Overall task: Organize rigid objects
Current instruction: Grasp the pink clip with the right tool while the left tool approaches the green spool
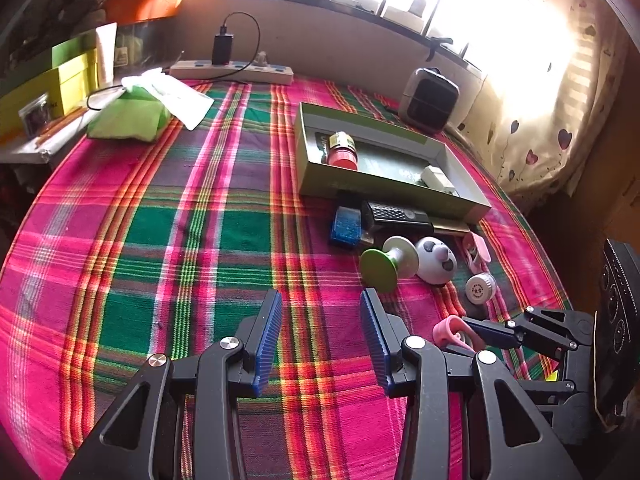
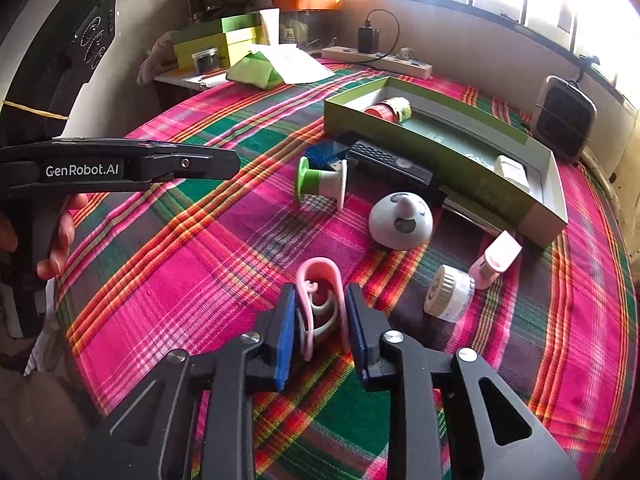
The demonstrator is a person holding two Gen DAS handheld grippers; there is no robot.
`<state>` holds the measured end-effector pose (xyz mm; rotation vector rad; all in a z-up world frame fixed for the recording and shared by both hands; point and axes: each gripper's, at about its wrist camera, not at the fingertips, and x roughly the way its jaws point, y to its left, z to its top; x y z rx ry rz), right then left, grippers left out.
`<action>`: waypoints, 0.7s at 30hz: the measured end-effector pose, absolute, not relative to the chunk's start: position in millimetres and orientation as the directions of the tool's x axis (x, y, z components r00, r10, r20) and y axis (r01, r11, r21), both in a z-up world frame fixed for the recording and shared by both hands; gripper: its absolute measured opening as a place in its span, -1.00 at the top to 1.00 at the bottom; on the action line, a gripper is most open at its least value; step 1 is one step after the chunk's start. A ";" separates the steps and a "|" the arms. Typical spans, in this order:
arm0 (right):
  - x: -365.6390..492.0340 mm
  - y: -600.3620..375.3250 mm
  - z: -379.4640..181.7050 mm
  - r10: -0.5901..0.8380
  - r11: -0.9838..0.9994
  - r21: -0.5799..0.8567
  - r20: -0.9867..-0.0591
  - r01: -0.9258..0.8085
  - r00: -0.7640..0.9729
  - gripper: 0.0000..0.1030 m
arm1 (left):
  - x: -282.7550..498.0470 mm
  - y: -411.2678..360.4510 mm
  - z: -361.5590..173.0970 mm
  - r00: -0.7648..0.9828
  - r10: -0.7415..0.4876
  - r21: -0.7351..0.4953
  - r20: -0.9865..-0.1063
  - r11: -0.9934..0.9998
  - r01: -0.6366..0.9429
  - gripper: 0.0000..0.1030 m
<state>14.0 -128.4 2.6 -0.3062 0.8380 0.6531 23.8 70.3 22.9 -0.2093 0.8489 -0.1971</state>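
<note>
On the plaid cloth [image 2: 200,280], a pink loop toy [image 2: 320,292] is clamped by the right gripper [image 2: 320,320]; the left gripper [image 1: 320,340] is held open and empty.

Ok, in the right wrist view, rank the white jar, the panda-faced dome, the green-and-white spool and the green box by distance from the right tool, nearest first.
1. White jar: lying just to the right of the right tool.
2. Panda-faced dome: farther back, slightly right.
3. Green-and-white spool: straight ahead, a little beyond the dome.
4. Green box: farthest, at the back right.
</note>
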 end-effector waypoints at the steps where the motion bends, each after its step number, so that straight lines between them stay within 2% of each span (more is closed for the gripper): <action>1: 13.5 -129.8 2.5 0.410 0.769 -0.001 -0.766 -0.640 0.494 0.53 | 24.1 68.6 22.9 0.643 -0.256 -0.260 -0.721 0.961 0.092 0.23; 18: 9.3 -183.8 13.3 0.423 0.828 0.073 -0.733 -0.556 0.533 0.53 | 53.2 24.0 21.8 0.612 -0.292 -0.249 -0.735 0.956 0.157 0.16; 21: 9.2 -193.3 16.6 0.422 0.834 0.075 -0.724 -0.547 0.545 0.53 | 59.0 16.6 21.1 0.611 -0.293 -0.248 -0.736 0.955 0.160 -0.05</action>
